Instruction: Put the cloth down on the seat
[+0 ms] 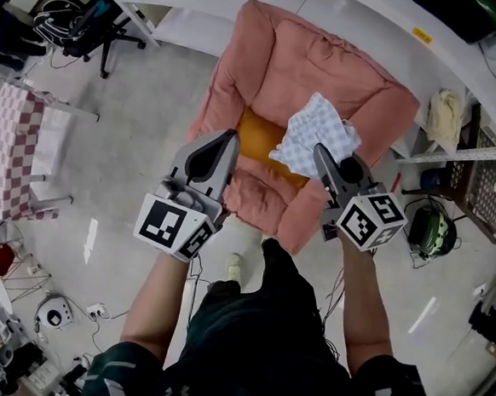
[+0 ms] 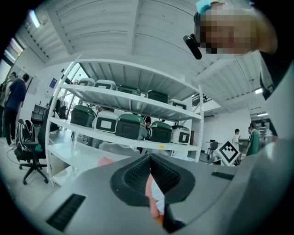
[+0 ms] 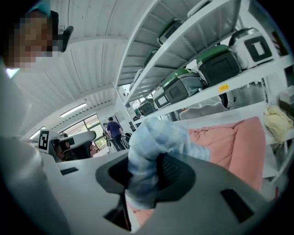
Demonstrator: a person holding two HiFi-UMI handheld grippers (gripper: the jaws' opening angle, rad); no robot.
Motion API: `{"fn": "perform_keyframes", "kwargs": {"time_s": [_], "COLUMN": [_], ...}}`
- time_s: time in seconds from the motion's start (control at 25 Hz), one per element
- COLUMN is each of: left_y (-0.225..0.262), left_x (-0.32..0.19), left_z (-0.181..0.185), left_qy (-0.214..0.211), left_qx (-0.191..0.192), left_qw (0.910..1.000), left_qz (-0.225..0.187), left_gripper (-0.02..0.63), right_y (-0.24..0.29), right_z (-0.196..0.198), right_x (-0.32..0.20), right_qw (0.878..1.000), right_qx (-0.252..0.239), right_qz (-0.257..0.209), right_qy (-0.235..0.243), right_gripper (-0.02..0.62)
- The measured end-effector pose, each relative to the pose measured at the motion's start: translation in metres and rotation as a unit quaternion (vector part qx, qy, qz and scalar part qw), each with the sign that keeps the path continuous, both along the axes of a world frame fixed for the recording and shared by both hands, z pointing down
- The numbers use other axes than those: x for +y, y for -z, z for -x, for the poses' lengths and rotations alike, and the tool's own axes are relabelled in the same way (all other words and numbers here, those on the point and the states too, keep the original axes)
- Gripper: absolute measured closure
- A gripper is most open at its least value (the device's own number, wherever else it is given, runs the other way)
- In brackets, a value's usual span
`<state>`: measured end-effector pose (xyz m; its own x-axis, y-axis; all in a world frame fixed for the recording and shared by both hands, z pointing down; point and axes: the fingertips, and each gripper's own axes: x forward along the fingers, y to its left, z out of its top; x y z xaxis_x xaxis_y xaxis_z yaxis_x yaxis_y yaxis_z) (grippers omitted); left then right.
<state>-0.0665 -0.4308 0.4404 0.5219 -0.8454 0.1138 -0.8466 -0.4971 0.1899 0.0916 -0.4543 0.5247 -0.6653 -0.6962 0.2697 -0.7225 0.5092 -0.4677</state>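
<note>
Cloth, the blue-and-white checked one, is bunched in your right gripper, whose jaws are clamped on a fold of it. In the right gripper view the fabric wells up over both pads and hides the gap between them. From the head view it hangs loose above the pink armchair, toward the right side of the orange seat cushion. Its lower edge overlaps that cushion in the picture, but you cannot tell from here whether it rests on the cushion or hangs just clear of it. Your left gripper is beside the right one, over the left front of the chair, with its jaws drawn together at the tips and nothing caught between them. Only a sliver of pink chair and checked fabric shows past them. The carry looks done and the placing is the step in hand, since the cloth is over the seat but not yet let go. The next move calls for lowering the right gripper until the fabric's weight settles on the orange cushion rather than the padded arm at the right, then parting the jaws fully so the fold slips free of the pads. Lift away straight, because bunched fabric like this may cling to a pad and be dragged back off the seat.
</note>
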Motion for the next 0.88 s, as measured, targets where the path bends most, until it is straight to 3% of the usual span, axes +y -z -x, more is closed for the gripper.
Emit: {"fn": "perform_keyframes", "kwargs": {"time_s": [0.4, 0.64, 0.88], "left_y": [-0.074, -0.103, -0.128], "left_x": [-0.05, -0.065, -0.076], "left_z": [-0.013, -0.016, -0.017], "left_qy": [0.015, 0.03, 0.035], "left_qx": [-0.01, -0.004, 0.0], "left_qw": [0.9988, 0.9973, 0.9959], "left_qz": [0.046, 0.067, 0.083], "left_gripper": [0.6, 0.6, 0.6], "right_y": [-0.114, -0.157, -0.204], "right_z": [0.021, 0.047, 0.05], "right_x": [-0.066, -0.089, -0.113], "right_qw": [0.997, 0.995, 0.996], "right_qx": [0.03, 0.018, 0.009], "right_qz": [0.056, 0.069, 0.069], "right_qy": [0.042, 0.075, 0.05], "right_gripper": [0.482, 0.482, 0.482]}}
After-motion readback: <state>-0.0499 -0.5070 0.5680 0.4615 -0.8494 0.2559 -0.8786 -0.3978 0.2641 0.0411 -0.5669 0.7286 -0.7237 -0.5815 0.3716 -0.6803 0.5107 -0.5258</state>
